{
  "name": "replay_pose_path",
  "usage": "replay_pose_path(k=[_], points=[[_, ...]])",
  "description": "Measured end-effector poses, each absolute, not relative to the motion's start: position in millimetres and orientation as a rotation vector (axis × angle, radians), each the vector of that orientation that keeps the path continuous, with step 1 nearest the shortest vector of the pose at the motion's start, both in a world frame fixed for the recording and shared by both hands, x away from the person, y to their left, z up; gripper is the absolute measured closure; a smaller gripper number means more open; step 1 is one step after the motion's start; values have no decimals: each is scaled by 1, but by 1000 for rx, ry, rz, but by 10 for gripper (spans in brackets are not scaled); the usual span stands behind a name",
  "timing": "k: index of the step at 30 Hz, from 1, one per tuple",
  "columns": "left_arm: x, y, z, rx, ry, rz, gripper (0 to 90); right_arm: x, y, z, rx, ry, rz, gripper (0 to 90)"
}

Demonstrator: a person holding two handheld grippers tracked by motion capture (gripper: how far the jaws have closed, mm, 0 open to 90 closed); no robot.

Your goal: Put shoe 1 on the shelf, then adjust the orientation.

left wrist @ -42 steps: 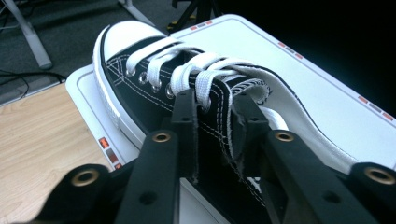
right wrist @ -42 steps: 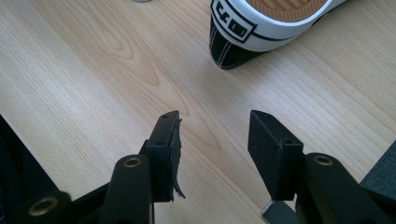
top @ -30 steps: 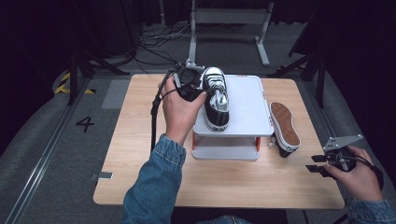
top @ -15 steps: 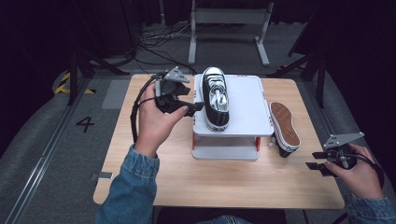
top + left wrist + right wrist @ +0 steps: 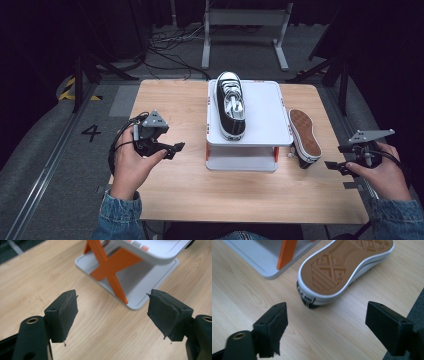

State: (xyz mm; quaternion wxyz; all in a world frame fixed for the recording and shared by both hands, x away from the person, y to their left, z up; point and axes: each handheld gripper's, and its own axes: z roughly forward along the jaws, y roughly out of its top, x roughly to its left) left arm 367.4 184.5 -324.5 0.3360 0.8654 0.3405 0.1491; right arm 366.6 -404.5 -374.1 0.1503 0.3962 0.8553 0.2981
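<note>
While one black sneaker (image 5: pixel 230 104) now stands upright on the white stand (image 5: pixel 262 134), the left gripper (image 5: pixel 170 148) is no longer beside it as it was a second ago. It has come back to the left part of the wooden table (image 5: pixel 175 190), and its jaws have just been opening, with nothing between them. I judge that the first shoe is placed and released, so this half of the work looks finished.

The second sneaker (image 5: pixel 305 134) lies on its side on the table, just to the right of the stand, with its brown sole turned up and to the right. The right gripper (image 5: pixel 334 156) hovers near its heel end, a little apart from it. Its jaws have also just been opening and stand wide, empty. In the right gripper view the heel (image 5: pixel 312 298) sits ahead of the jaws, probably touching the stand's base, though this is hard to see. The next grasp seems to belong to this hand.
</note>
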Motion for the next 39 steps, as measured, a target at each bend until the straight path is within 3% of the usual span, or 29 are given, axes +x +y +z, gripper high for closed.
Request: replay_pose_path(k=[5, 11, 14, 21, 29, 39], points=[[368, 193, -336, 2279, 903, 410, 231, 382, -393, -369, 1083, 2441, 864, 380], [364, 216, -366, 2283, 1046, 391, 246, 388, -387, -365, 1090, 2412, 859, 424], [364, 224, -374, 2271, 1081, 401, 261, 392, -387, -365, 1106, 2406, 898, 488], [368, 230, -385, 2306, 1109, 407, 266, 407, -384, -371, 1082, 2384, 926, 516], [380, 233, -413, 2294, 1097, 430, 267, 435, -378, -365, 1107, 2364, 834, 697], [381, 232, -418, 2299, 1141, 402, 265, 459, -367, -382, 1136, 2454, 784, 858]])
